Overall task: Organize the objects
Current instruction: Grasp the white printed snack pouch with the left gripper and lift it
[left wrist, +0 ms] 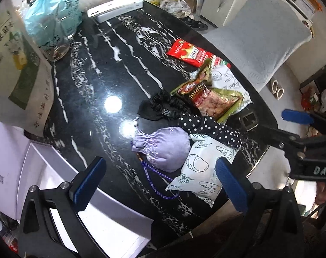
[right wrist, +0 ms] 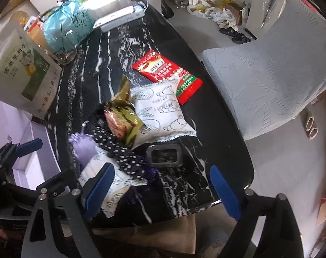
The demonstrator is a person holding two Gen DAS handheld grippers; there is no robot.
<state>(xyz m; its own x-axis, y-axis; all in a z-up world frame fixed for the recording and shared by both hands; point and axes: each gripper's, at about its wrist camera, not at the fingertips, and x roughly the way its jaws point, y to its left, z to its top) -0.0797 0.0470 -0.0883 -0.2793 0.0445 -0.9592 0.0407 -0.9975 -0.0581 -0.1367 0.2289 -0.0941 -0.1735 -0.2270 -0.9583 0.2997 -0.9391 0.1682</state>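
Observation:
On the black marble table lies a heap: a lilac drawstring pouch with a purple cord, a white bread-print packet, a black polka-dot cloth, a black scrunchie, a gold-green snack bag and a red packet. My left gripper is open and empty, just above the pouch and cord. My right gripper is open and empty over the table's near edge, with a white packet by its left finger. A black rectangular ring lies ahead of it.
A white open box sits at the table's left edge. A paper bag, a glass jar with a teal bag and a white device stand at the back. A grey cushioned chair stands to the right.

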